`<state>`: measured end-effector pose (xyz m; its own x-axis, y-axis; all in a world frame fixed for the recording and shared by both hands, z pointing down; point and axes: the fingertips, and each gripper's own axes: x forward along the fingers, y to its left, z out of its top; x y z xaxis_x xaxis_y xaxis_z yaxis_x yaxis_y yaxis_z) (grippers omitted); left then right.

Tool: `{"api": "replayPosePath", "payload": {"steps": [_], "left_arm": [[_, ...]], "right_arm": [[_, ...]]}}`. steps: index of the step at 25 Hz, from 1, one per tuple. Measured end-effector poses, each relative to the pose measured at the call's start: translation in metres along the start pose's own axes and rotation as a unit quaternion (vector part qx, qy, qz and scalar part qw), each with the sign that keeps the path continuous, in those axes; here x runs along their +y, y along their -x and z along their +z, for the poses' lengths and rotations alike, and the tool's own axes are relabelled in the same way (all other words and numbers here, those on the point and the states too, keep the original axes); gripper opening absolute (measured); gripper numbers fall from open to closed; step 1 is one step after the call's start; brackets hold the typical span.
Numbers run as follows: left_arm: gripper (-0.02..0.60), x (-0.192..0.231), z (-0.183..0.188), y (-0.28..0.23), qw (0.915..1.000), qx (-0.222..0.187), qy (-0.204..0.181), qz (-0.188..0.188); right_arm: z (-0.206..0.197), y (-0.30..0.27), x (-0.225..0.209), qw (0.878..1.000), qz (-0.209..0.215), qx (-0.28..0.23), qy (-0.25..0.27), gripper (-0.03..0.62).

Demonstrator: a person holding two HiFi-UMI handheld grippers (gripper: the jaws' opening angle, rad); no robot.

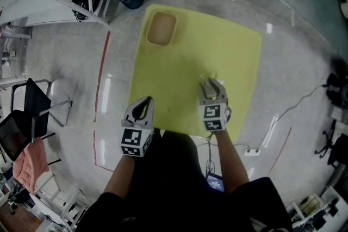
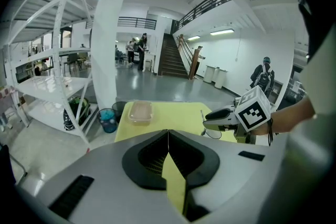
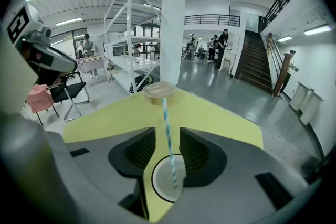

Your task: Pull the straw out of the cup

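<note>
On the yellow table [image 1: 228,51], right gripper [image 1: 211,83] jaws gape around the straw [image 3: 167,134] in the cup [image 3: 160,186], left gripper [image 1: 142,105] jaws clenched.

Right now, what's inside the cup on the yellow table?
A blue-and-white striped straw stands tilted in the cup, rising between the open jaws of the right gripper, which don't touch it. No liquid shows. The jaws cover part of the cup's rim and wall.

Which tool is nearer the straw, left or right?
Right. The right tool has its open jaws either side of the straw in the cup; the left tool, shut, hovers at the near-left edge of the yellow table.
</note>
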<state>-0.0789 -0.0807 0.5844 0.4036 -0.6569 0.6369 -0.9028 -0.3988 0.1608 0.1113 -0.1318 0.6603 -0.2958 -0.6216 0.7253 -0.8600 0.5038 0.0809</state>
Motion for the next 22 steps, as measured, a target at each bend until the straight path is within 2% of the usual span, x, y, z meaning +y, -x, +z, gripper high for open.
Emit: {"api": "replayPosePath", "payload": {"steps": [22], "left_arm": [[0.044, 0.000, -0.007, 0.000, 0.9999, 0.005, 0.010, -0.002]], "right_arm": [[-0.006, -0.012, 0.003, 1.000, -0.006, 0.013, -0.004, 0.123]]}}
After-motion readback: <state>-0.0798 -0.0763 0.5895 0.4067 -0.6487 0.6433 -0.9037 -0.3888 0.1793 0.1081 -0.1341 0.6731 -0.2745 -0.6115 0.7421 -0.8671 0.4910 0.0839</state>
